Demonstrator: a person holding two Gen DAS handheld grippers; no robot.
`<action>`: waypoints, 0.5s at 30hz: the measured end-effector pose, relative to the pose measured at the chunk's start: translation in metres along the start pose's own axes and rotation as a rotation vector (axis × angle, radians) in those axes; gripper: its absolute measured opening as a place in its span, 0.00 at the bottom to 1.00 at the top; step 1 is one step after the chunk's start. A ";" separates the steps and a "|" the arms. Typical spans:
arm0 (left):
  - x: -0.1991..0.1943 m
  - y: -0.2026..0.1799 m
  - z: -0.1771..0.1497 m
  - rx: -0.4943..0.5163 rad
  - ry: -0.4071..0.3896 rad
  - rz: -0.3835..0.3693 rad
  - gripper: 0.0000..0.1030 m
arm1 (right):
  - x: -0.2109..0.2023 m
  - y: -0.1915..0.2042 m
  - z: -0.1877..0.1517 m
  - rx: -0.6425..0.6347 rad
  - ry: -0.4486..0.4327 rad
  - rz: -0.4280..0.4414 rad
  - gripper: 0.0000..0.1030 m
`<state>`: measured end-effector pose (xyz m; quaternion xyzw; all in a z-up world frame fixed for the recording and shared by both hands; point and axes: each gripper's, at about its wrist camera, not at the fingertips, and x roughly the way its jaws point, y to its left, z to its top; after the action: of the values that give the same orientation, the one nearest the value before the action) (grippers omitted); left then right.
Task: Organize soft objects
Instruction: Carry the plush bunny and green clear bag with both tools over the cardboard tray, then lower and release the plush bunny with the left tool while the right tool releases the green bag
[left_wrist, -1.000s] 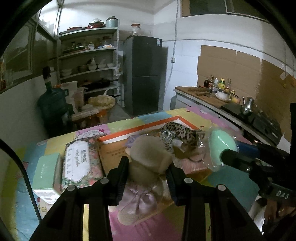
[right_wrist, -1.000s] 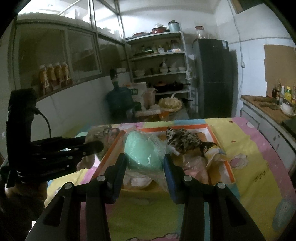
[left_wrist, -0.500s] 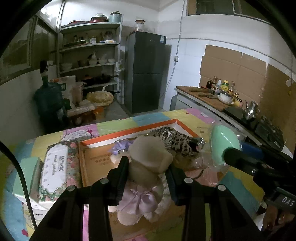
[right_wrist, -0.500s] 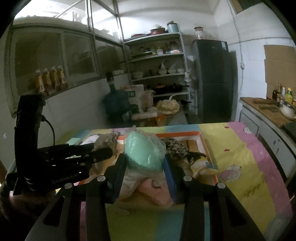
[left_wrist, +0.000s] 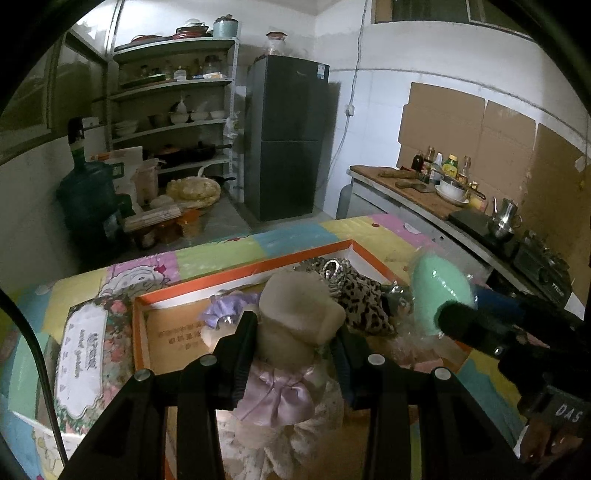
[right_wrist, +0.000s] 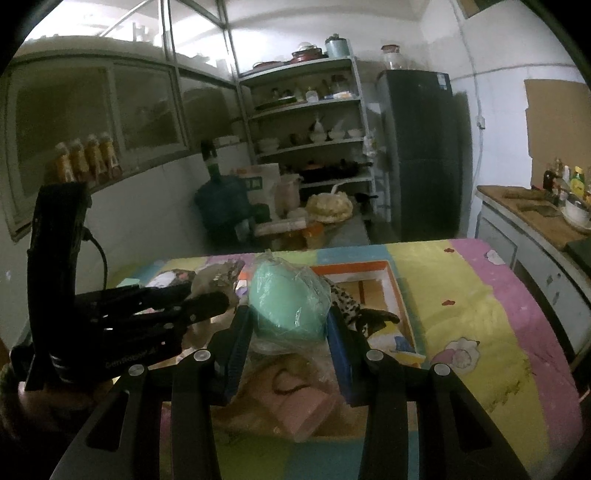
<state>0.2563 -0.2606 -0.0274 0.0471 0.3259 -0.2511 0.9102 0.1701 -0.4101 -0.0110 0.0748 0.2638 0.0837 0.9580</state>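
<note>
Both grippers carried further over orange-rimmed cardboard box (left_wrist: 236, 275). Left gripper (left_wrist: 295, 332) clamps beige plush doll (left_wrist: 299, 314); right gripper (right_wrist: 286, 325) clamps plastic-wrapped mint-green soft ball (right_wrist: 288, 302). Light, squashy; wrap slippery, grip mid-body.

Fuzzy plush doll (left_wrist: 295, 317) with a satin bow (left_wrist: 284, 387); crinkly glossy plastic wraps the green toy (right_wrist: 288, 306).

Landmark: dark fridge (left_wrist: 286, 136), upright against back wall. Left of it, open shelving (left_wrist: 173, 107) with bowls and pans. Further left, on the floor, blue water jug (left_wrist: 88, 195). Right of fridge, wooden counter (left_wrist: 417, 194) with bottles and a white bowl (left_wrist: 452, 190); metal kettle (left_wrist: 504, 218) beyond.
</note>
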 end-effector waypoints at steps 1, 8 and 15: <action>0.004 0.000 0.001 0.002 0.004 0.003 0.38 | 0.004 -0.002 0.000 0.002 0.006 0.002 0.41; 0.024 0.000 0.004 0.003 0.032 0.008 0.38 | 0.025 -0.010 -0.002 0.015 0.040 0.011 0.41; 0.037 -0.002 0.006 0.012 0.044 0.016 0.38 | 0.042 -0.014 -0.003 0.011 0.071 0.016 0.41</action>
<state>0.2834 -0.2793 -0.0449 0.0606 0.3438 -0.2447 0.9045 0.2057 -0.4149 -0.0362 0.0792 0.2975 0.0923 0.9469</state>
